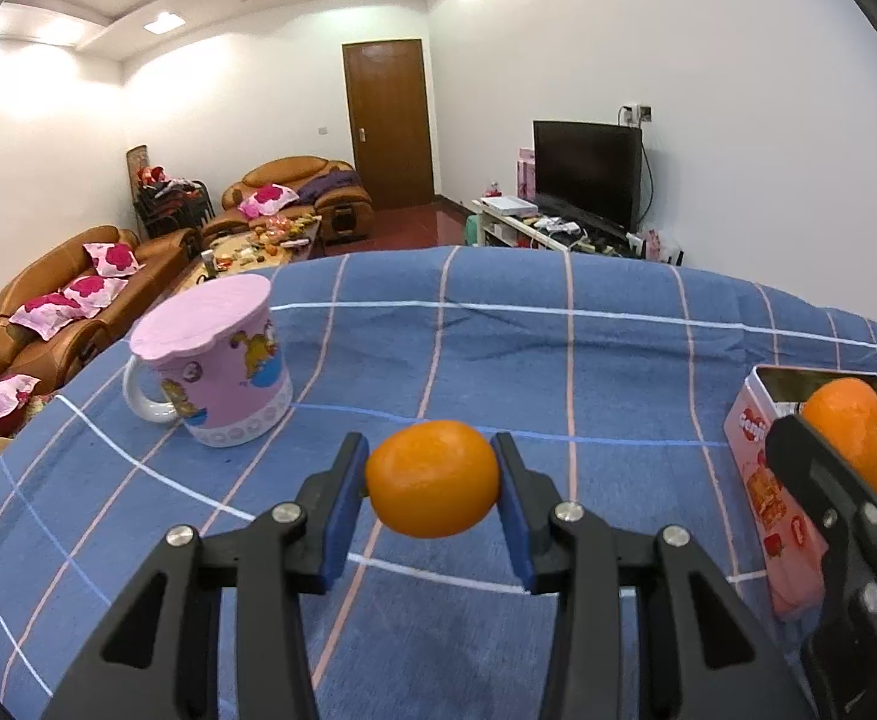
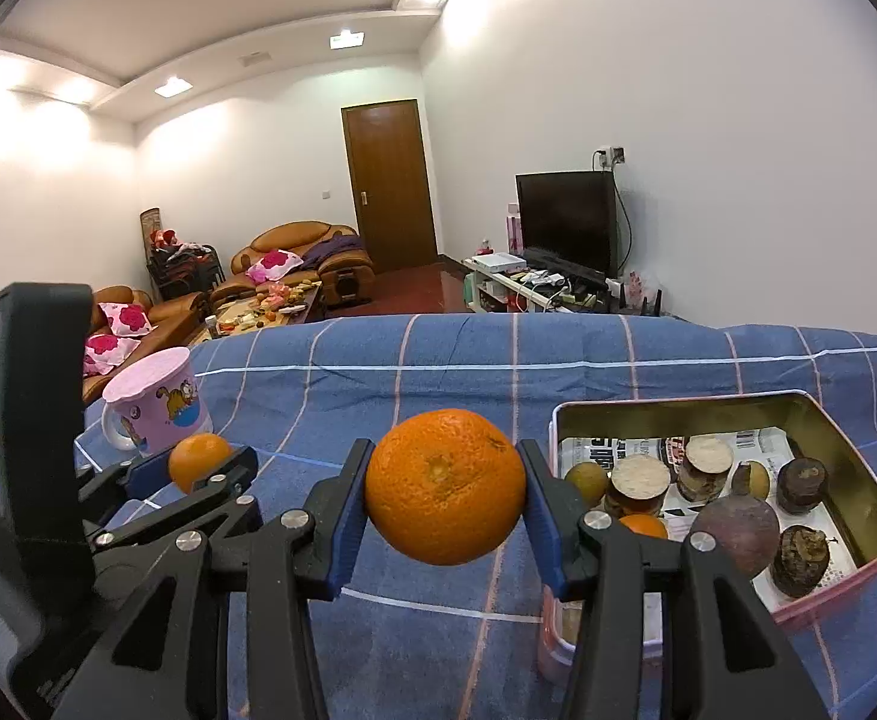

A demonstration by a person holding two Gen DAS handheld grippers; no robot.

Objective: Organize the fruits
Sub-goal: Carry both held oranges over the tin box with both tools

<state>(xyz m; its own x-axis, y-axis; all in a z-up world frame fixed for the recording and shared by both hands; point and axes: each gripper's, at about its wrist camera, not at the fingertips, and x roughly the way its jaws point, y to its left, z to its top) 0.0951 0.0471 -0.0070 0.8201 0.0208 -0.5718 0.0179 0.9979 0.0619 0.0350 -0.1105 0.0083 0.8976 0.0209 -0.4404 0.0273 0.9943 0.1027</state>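
My left gripper [image 1: 433, 480] is shut on a small smooth mandarin [image 1: 432, 479], held clear above the blue checked cloth. In the right wrist view that same mandarin [image 2: 197, 461] shows at the left between the left gripper's pads. My right gripper [image 2: 445, 489] is shut on a larger orange [image 2: 445, 486], lifted just left of the pink tin [image 2: 840, 420]. From the left wrist view the orange [image 1: 846, 429] sits in front of the pink tin [image 1: 759, 468] at the right edge. Inside the tin lie a round purple fruit [image 2: 735, 531], several dark and tan fruits and a small orange one [image 2: 642, 525].
A pink cartoon mug [image 1: 222, 366] with a pink lid stands on the cloth [image 1: 558, 372] at the left; the right wrist view shows the mug [image 2: 156, 405] behind the left gripper. Beyond the cloth's far edge are brown sofas, a low table, a door and a television.
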